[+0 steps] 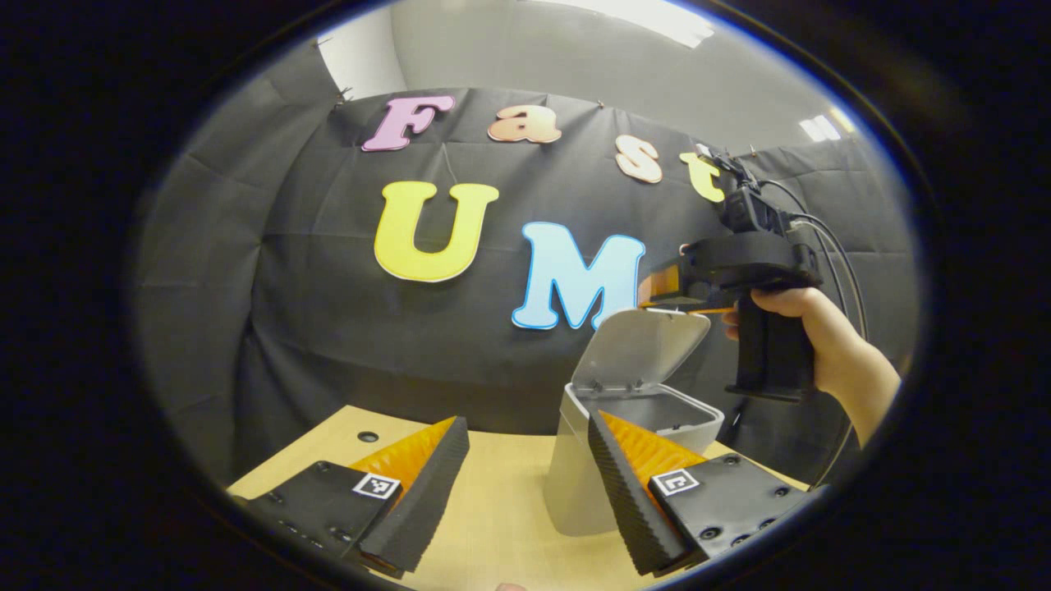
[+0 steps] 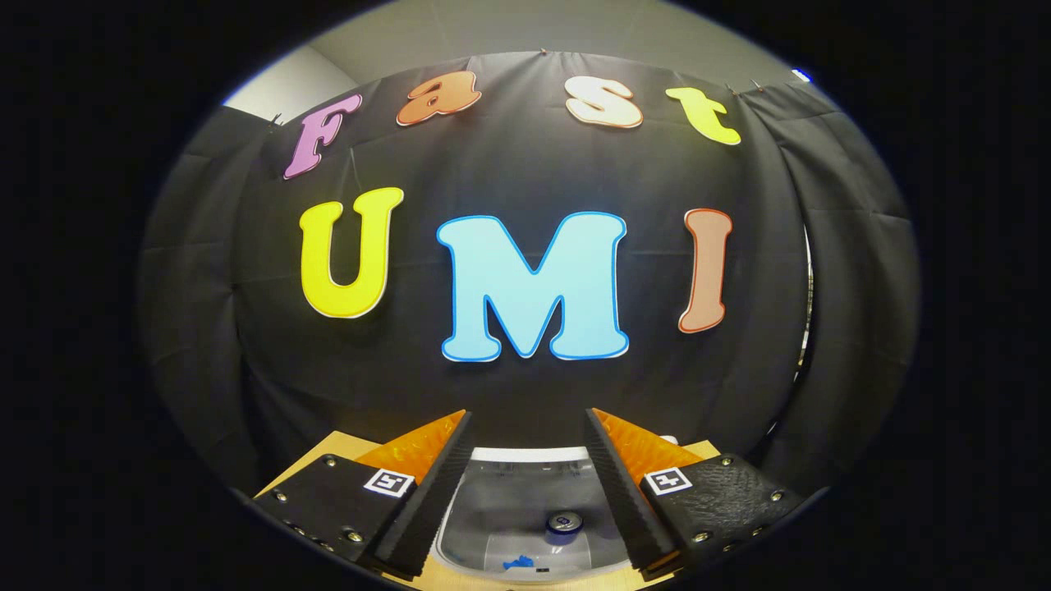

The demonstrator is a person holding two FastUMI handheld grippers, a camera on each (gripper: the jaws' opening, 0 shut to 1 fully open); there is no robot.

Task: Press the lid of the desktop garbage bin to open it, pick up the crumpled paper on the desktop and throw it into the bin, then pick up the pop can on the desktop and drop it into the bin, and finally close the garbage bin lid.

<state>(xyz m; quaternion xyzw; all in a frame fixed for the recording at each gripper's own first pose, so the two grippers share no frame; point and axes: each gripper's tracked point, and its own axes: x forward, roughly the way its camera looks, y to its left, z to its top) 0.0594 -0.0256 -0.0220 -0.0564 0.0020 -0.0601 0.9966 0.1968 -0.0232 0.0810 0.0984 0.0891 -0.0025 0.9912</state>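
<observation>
The white desktop bin (image 1: 575,484) stands on the wooden table with its lid (image 1: 644,349) tipped up and open. My left gripper (image 1: 527,423) is open and empty, low over the table; its right finger overlaps the bin's front. A hand holds my right gripper (image 1: 669,287) just above the raised lid. In the right gripper view, my right gripper (image 2: 529,414) is open and empty, looking down into the bin (image 2: 525,454). The pop can (image 2: 563,524) stands inside the bin, with a small blue scrap (image 2: 517,563) near it on the bottom.
The light wooden table (image 1: 501,501) has a small round hole (image 1: 368,437) near its back left. The black cloth wall hangs close behind the bin. Cables (image 1: 829,238) trail from the right gripper's top.
</observation>
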